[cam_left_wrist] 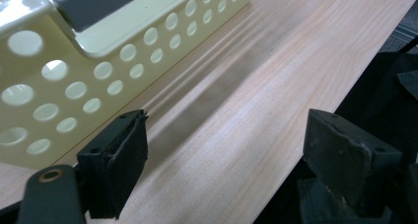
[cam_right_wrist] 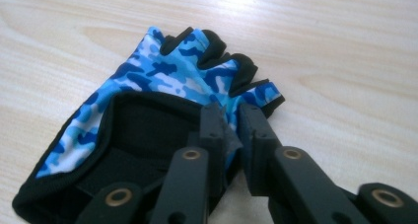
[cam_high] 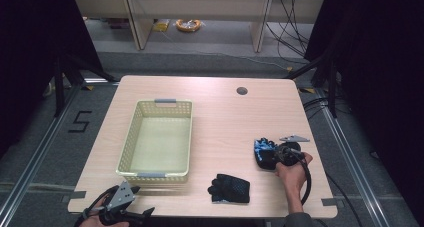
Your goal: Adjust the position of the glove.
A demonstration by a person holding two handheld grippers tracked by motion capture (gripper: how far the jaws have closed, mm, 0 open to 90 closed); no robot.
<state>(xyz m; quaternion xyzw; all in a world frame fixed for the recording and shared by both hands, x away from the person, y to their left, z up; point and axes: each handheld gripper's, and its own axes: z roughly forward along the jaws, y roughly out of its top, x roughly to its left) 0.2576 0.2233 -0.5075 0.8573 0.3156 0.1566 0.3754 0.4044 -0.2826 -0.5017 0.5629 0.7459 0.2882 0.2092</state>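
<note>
A fingerless glove in blue camouflage with a black palm lies on the right side of the wooden table. My right gripper sits over its near edge. In the right gripper view, the jaws pinch a fold of the blue glove between their pads. A second glove, black, lies flat near the front edge. My left gripper rests at the front left corner with its jaws wide apart and only bare table between them. A pale yellow perforated basket stands just beyond it.
The basket wall rises close to the left jaw, its grey handle above. A round cable hole sits at the table's far side. Black frame rails and dark floor surround the table, and its front edge runs under the left gripper.
</note>
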